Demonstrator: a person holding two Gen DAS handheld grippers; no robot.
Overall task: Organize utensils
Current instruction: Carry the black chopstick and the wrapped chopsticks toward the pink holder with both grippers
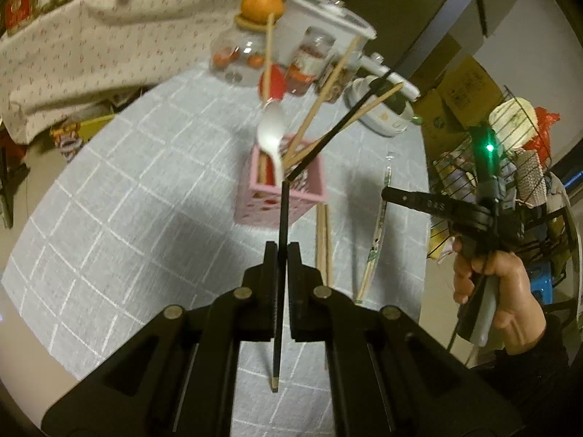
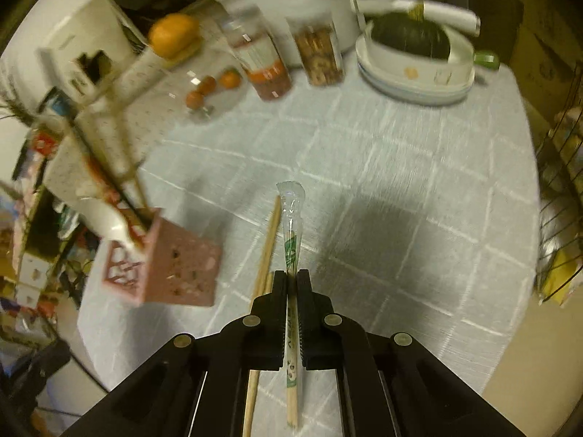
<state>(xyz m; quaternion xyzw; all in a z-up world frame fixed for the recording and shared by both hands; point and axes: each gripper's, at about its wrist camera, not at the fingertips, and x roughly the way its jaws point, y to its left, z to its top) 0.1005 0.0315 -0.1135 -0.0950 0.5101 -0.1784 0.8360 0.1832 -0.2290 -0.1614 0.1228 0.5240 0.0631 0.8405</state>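
Table (image 2: 419,189), round, grey-blue checked cloth; jars, an orange and a white cooker crowd its far edge.

Pink holder (image 1: 288,189), square box with cut-out sides, stands mid-table. It holds a white spoon (image 1: 271,134), several bare wooden chopsticks and one black one, all leaning outward. Probably light and easy to tip, so anything going in should drop down the middle and not lever against the rim.

Left gripper (image 1: 280,251): jaws closed tight on a black chopstick (image 1: 281,218), gripped around mid-length. Its far end reaches toward the holder's near rim; its near end hangs back under the jaws. Thin, stiff, light and likely slick (a lacquer-type finish, by the look). A mid-shaft grip lets it pivot, so a hold nearer the thick end would steer better.

Right gripper (image 2: 292,280): jaws pinched shut on wrapped chopsticks (image 2: 291,233), a pair in a clear printed sleeve, again near the middle. The sleeve's empty tip pokes forward. The plastic is slippery and may slide over the wood inside, so the squeeze must press through to the sticks. Whether they are lifted or still on the cloth, I cannot tell.

Loose wooden chopsticks (image 2: 267,247) lie on the cloth just left of the wrapped pair, near the holder. Light, stiff and rougher, so easier to grip. They lie close together and look best taken as a pair.
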